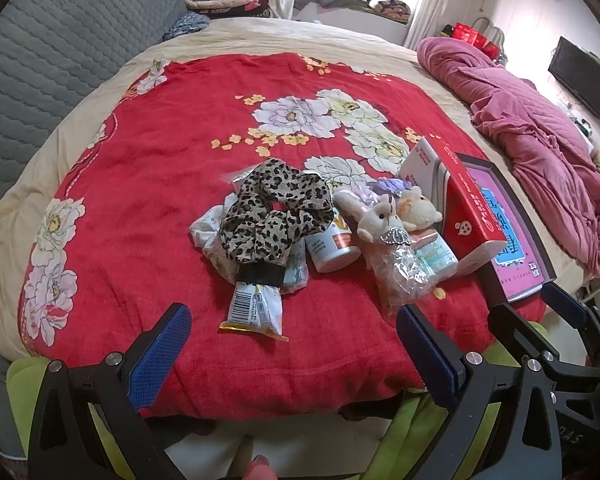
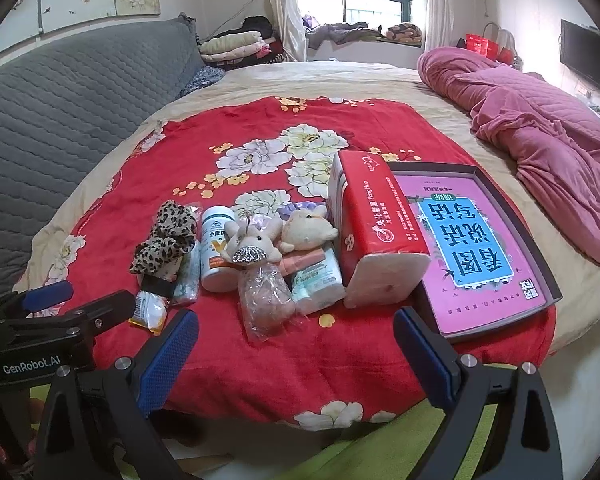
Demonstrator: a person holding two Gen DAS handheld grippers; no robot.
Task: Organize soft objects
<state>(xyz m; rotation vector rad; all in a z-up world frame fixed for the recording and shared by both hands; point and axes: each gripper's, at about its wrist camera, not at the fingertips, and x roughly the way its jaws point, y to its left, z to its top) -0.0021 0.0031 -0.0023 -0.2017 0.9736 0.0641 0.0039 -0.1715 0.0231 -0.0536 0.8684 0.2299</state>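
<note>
1. Both claws hang spread wide and empty — left claw [image 1: 294, 354], right claw [image 2: 296, 354] — at the near edge of the blanket [image 1: 148, 184].
2. Straight ahead of the left claw lies the leopard scrunchie [image 1: 270, 212]; the plush toy [image 2: 254, 246] faces the right.

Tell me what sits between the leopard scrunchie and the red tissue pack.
In the right wrist view, left to right: a white bottle, a plush toy in a clear bag, and a cream plush over small packets, between the leopard scrunchie and the red tissue pack.
</note>
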